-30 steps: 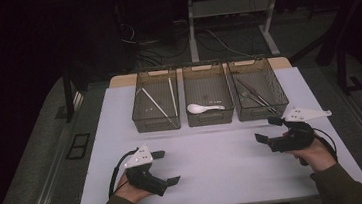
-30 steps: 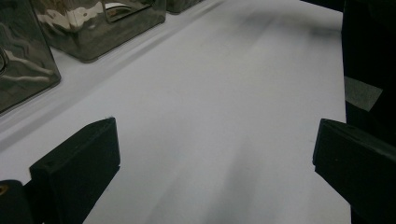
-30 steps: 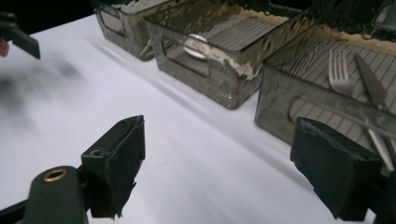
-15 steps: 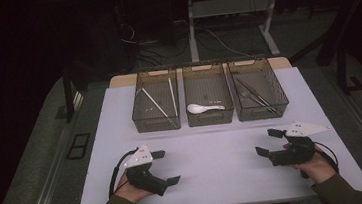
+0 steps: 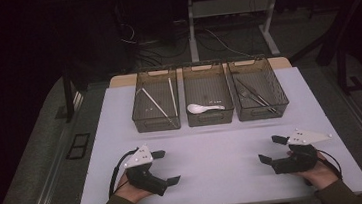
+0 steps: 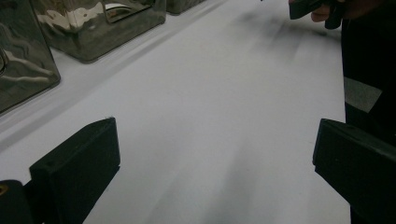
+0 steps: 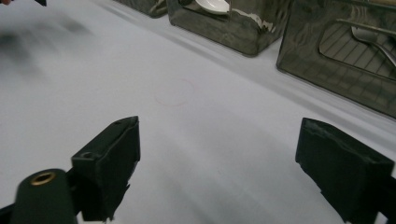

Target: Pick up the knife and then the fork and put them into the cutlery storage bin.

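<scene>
Tools [image 5: 167, 167] [image 5: 271, 149] apart over bare mat [image 5: 214, 154]

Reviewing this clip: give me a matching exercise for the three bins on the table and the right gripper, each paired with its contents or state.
Column one:
1. left bin
2. middle bin
3. right bin
4. right gripper

Column two:
A. jaws apart, nothing between them
B. white spoon
C. dark metal utensils
D. pale chopsticks

Pairs: 1-D, 2-B, 3-C, 4-A
</scene>
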Tool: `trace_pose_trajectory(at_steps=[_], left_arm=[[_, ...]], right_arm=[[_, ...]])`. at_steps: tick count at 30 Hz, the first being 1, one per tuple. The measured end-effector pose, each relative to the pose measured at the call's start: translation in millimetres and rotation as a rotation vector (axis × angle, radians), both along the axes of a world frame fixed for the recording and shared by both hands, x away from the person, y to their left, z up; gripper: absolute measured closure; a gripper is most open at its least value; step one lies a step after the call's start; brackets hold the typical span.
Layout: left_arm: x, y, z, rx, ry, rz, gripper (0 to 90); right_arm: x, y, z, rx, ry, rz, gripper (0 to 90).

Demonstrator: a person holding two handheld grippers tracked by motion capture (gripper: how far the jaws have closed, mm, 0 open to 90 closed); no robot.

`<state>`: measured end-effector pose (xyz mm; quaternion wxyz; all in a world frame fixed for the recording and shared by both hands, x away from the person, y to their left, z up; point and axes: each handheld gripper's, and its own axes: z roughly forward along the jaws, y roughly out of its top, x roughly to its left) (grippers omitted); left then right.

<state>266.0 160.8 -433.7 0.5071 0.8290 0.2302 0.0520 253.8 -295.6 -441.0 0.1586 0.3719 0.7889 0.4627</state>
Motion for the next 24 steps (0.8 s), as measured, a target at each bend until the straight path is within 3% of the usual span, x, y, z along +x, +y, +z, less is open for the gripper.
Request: trace_pose_trajectory(at_steps=[9, 24], left_arm=[[-0.1, -0.2, -0.1, 0.004, -0.002, -0.001, 0.0], [-0.4, -0.9, -0.3, 0.010, -0.003, 0.001, 0.0]], right_arm=[[0.8, 0.2, -4.2, -0.025, 0.035, -0.016, 11.6], [0.6, 0.2, -3.8, -0.035, 0.028, -0.013, 11.6]])
